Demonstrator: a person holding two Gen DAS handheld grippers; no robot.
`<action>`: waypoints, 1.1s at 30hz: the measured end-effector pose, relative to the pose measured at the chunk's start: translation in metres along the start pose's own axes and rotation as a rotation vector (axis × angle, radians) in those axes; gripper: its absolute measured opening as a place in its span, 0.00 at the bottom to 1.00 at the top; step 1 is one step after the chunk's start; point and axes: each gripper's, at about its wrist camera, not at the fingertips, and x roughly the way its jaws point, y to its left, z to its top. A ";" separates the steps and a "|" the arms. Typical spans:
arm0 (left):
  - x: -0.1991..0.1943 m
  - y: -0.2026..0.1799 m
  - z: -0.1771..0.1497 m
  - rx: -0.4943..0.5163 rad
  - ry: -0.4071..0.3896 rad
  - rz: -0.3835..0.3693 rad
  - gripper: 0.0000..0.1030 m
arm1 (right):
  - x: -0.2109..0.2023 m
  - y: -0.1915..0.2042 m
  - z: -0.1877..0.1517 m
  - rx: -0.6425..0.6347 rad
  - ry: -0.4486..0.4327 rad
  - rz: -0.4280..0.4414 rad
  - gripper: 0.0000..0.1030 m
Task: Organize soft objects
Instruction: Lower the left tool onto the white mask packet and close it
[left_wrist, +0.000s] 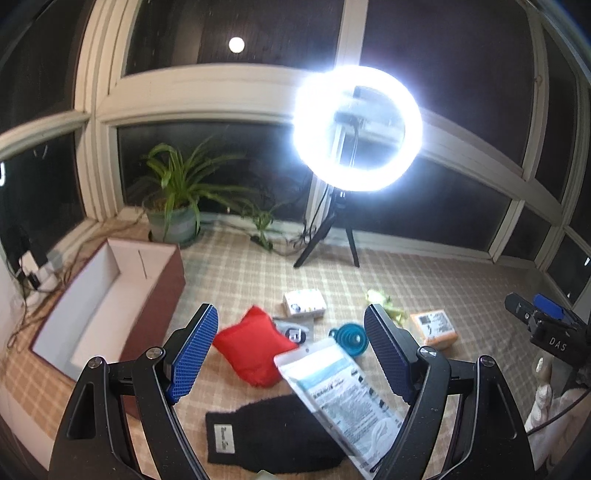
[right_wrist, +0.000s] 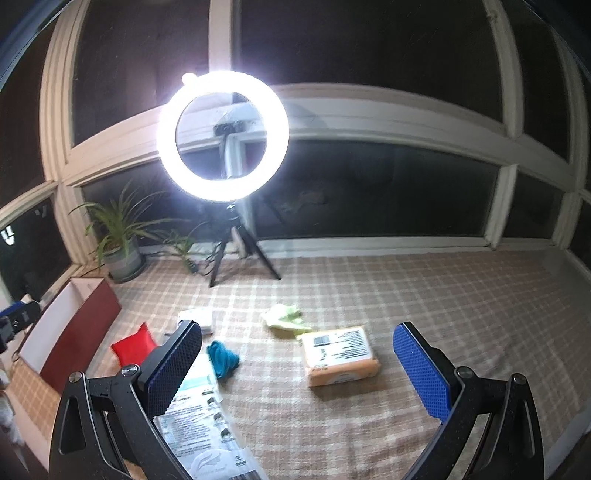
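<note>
Both the left claw and the right claw are gaping wide and gripping nothing, hovering over the red pouch, black knit hat and orange packet.

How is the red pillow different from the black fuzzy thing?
The red pillow is bright red and puffy; the black fuzzy thing is dark, flat and shaggy. The black fuzzy thing carries a small label, while the red pillow looks plain. The red pillow lies nearer the open box; the black fuzzy thing lies nearer the camera. Both look soft and rest on the checked cloth.
</note>
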 end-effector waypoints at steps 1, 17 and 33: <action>0.002 0.001 -0.002 -0.005 0.014 -0.001 0.79 | 0.005 0.000 -0.002 -0.001 0.015 0.025 0.99; 0.036 0.013 -0.047 -0.094 0.197 -0.027 0.79 | 0.112 -0.008 -0.051 0.104 0.374 0.420 0.99; 0.081 -0.016 -0.113 -0.169 0.428 -0.161 0.75 | 0.189 0.005 -0.102 0.077 0.659 0.632 0.77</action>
